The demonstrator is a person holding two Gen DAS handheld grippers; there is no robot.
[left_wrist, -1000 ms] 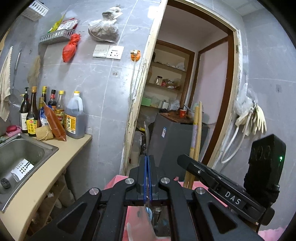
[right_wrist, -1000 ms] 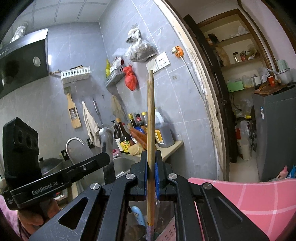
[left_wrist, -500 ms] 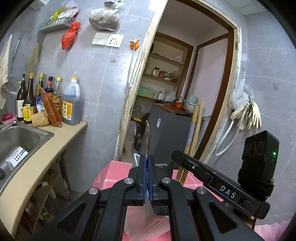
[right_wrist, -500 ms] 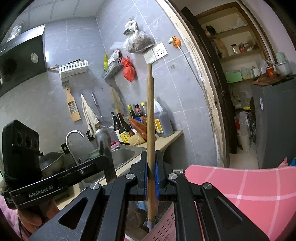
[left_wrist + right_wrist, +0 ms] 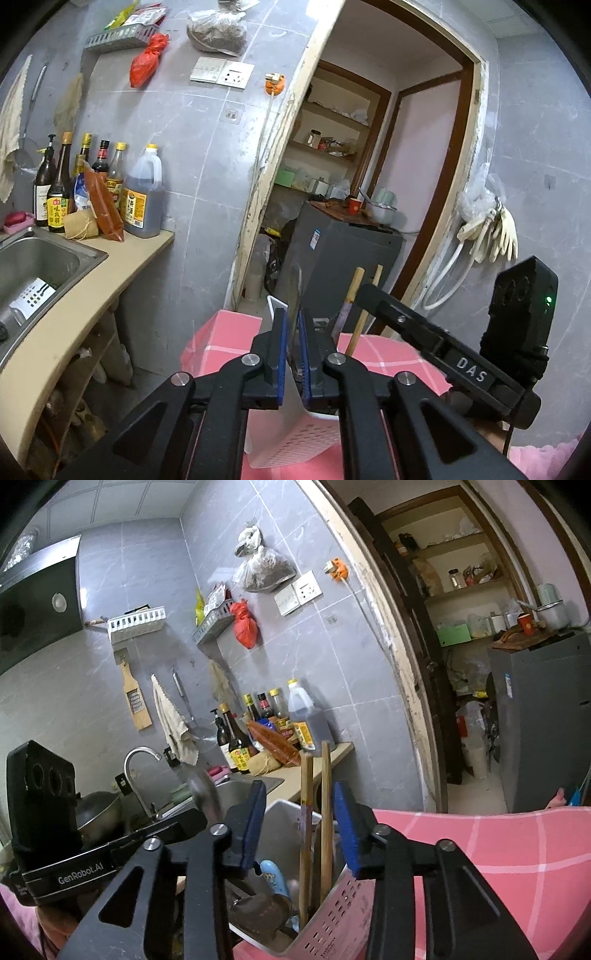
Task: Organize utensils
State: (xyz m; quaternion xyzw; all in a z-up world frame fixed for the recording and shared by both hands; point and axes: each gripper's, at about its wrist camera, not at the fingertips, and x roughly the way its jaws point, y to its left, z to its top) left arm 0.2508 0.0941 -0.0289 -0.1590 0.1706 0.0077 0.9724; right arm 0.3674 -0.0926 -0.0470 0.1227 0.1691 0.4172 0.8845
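Note:
A white perforated utensil holder [image 5: 332, 919] stands on a pink checked cloth [image 5: 498, 853]. Two wooden chopsticks [image 5: 325, 812] stand upright in it, beside a blue-handled utensil [image 5: 275, 880] and a dark tool. My right gripper [image 5: 301, 827] is open, its blue pads on either side of the chopsticks and clear of them. My left gripper [image 5: 293, 343] is shut on a thin metal utensil [image 5: 295, 291] that rises above the holder [image 5: 291, 439]. The chopsticks [image 5: 355, 310] show just right of it in the left wrist view.
A counter [image 5: 88, 295] with a steel sink [image 5: 33, 266] and sauce bottles [image 5: 142, 195] lies to the left. A doorway [image 5: 351, 166] with a grey cabinet [image 5: 343, 254] is behind. The right gripper's body [image 5: 461, 365] is close on the right.
My right gripper has opened and let go of the chopsticks, which have dropped into the holder. Both grippers have come down toward the holder; the left one still grips the metal utensil.

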